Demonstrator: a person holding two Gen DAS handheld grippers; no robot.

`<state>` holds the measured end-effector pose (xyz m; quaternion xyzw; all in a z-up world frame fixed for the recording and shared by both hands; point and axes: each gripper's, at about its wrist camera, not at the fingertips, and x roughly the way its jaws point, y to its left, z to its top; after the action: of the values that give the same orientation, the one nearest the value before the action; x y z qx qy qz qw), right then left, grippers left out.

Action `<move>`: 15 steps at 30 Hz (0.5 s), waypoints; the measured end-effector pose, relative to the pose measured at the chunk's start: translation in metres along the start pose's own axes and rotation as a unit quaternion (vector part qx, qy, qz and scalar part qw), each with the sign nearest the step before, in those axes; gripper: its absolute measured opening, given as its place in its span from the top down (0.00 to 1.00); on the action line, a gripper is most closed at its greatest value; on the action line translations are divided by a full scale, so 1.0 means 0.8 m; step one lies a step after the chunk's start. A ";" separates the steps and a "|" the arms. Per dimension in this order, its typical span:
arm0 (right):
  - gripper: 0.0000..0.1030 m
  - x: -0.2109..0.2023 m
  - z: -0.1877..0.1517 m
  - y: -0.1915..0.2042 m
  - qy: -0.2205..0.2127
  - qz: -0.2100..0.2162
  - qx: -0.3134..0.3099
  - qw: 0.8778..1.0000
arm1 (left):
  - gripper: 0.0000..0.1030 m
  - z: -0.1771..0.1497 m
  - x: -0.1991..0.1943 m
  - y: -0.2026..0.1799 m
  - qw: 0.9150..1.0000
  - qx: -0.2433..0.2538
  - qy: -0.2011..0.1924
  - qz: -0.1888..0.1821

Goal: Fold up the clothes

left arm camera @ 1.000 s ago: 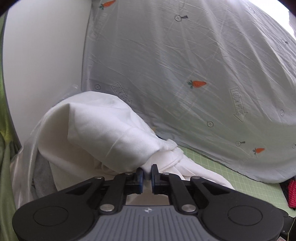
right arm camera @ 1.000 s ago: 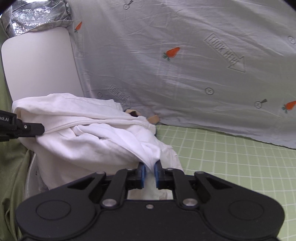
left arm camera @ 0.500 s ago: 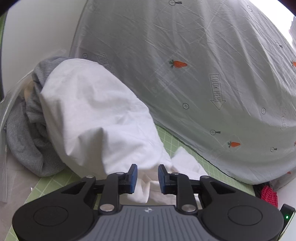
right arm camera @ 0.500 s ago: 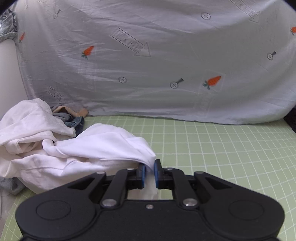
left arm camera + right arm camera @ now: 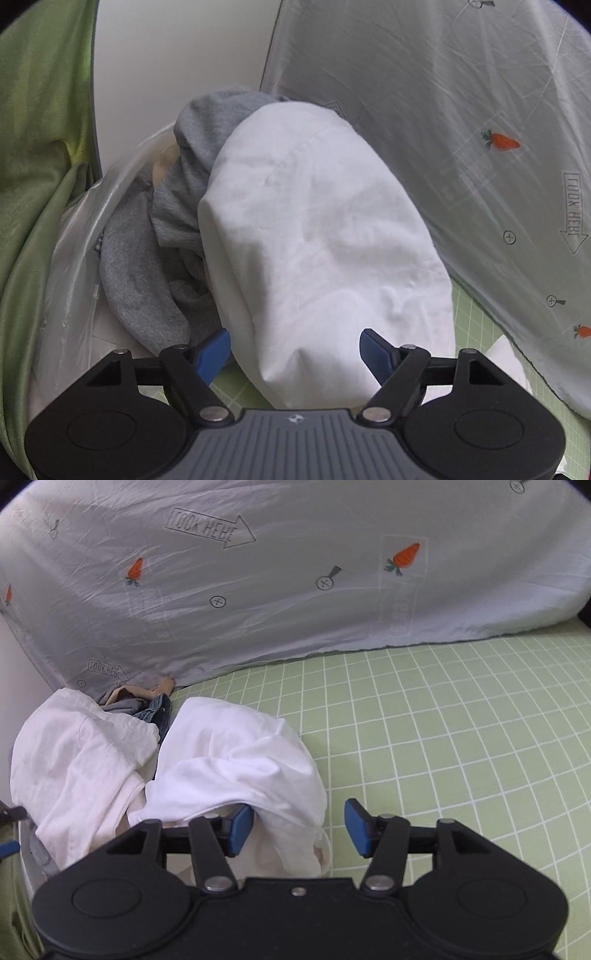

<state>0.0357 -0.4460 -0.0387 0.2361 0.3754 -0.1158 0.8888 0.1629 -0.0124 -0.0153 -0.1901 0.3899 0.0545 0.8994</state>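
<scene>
Both grippers, left (image 5: 295,349) and right (image 5: 299,827), had just opened, dropping the white garment (image 5: 236,760), seemingly still unfolded, onto the mat (image 5: 443,738).

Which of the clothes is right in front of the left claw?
The white garment. It bulges up between the open left claw pads, while the grey garment lies off to its left.
</scene>
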 end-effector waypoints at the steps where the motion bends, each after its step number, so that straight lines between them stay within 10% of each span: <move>1: 0.38 0.002 0.003 -0.005 0.009 -0.004 0.020 1.000 | 0.25 0.002 0.009 0.002 1.000 -0.001 0.006 0.001; 15: 0.20 -0.013 0.012 -0.035 -0.009 -0.016 0.197 0.980 | 0.33 0.050 0.084 0.033 0.998 0.022 0.059 -0.001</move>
<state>0.0234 -0.4745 -0.0344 0.3998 0.3410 -0.2034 0.8261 0.2296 0.0241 -0.0468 -0.1735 0.4435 0.0339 0.8786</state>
